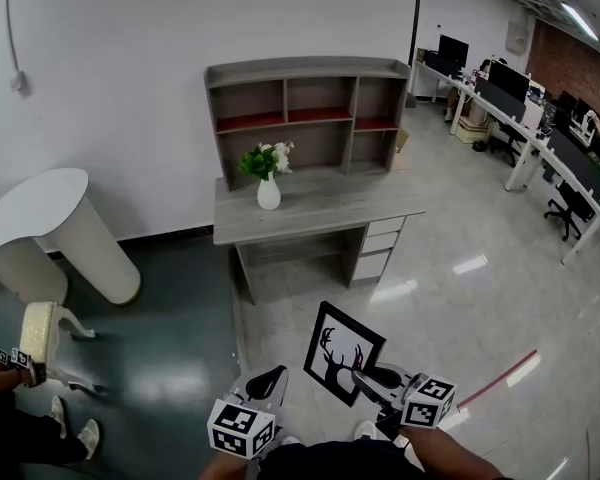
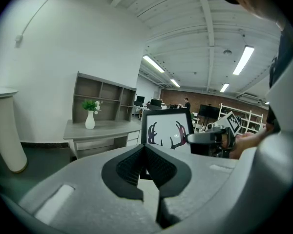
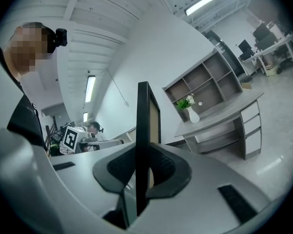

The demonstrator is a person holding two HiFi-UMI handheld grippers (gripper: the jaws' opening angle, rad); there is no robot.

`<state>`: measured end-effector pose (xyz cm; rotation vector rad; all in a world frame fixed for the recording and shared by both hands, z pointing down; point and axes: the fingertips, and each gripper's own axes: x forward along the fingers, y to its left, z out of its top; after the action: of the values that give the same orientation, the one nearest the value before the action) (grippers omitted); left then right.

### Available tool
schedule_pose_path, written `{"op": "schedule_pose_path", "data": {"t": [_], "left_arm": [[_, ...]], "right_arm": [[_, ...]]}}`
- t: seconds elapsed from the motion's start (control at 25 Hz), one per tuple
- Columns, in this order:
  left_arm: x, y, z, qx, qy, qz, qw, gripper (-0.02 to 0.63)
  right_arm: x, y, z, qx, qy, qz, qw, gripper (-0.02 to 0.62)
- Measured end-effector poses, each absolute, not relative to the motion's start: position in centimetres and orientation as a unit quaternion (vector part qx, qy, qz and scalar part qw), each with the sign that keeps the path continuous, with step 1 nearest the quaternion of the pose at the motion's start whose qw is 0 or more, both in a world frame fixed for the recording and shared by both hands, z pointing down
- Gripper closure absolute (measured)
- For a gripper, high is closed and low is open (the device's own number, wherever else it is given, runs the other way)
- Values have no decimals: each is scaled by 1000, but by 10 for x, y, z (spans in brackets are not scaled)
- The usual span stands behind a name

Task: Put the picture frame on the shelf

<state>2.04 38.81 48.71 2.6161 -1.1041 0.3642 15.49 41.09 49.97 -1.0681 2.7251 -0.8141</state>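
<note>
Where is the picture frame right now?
Head view, bottom centre: the picture frame is clamped edge-on in the right gripper, held low in front of the desk, with the left gripper just to its left.

L gripper [image 2: 144, 152] jaws together, pic frame [image 2: 166, 126] ahead, shelf [image 2: 100, 99] behind
</note>
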Motion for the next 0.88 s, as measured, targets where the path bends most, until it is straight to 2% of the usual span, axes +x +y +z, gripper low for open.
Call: {"op": "schedule_pose_path", "data": {"t": [0.88], "left_arm": [[-71,372,513,898,-386,133,163,597]], "right_arm": [[86,388,517,-370,877,-302,42,525]]}}
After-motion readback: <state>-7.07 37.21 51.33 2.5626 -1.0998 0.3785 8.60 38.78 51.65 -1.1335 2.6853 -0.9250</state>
